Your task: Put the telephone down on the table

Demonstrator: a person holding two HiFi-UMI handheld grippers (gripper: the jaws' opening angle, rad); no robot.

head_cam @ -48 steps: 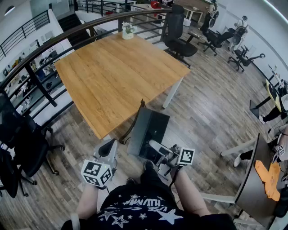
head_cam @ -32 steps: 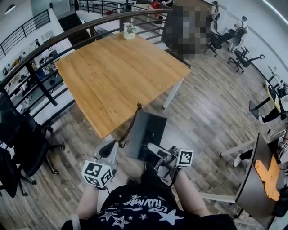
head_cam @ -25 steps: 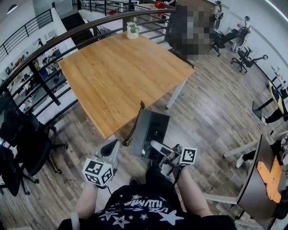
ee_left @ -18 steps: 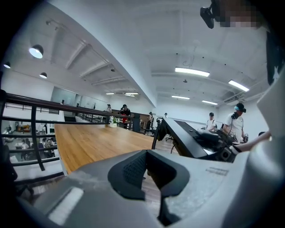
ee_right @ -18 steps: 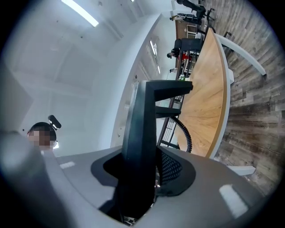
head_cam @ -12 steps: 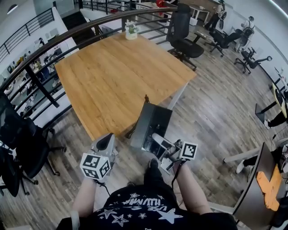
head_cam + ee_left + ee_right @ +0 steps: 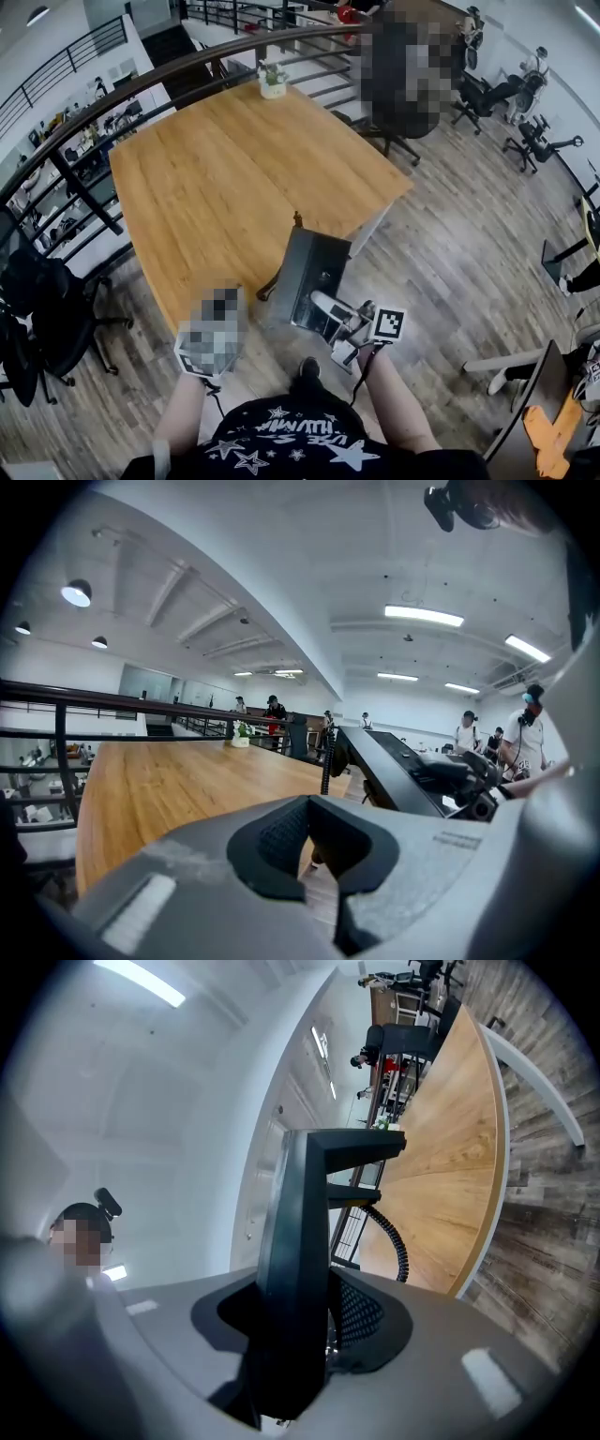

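Telephone (image 7: 314,277) nearer table (image 7: 225,178), plant (image 7: 273,77) beyond

Left gripper (image 7: 317,850) blurred in head view; telephone's (image 7: 298,1241) lower end hidden inside right gripper (image 7: 302,1324).

Black T-shirt (image 7: 291,441) printed with white stars and lettering. Grey left gripper (image 7: 314,841) and right gripper (image 7: 309,1321), black-padded jaws. The right one has a white cube (image 7: 388,324) with a black square marker, and a black cable (image 7: 364,370).

Your right gripper (image 7: 339,321) holds the black desk telephone (image 7: 314,277) just off the wooden table's (image 7: 216,178) near edge. Small potted plant (image 7: 273,79) on far edge, curved metal railing (image 7: 187,64) behind.
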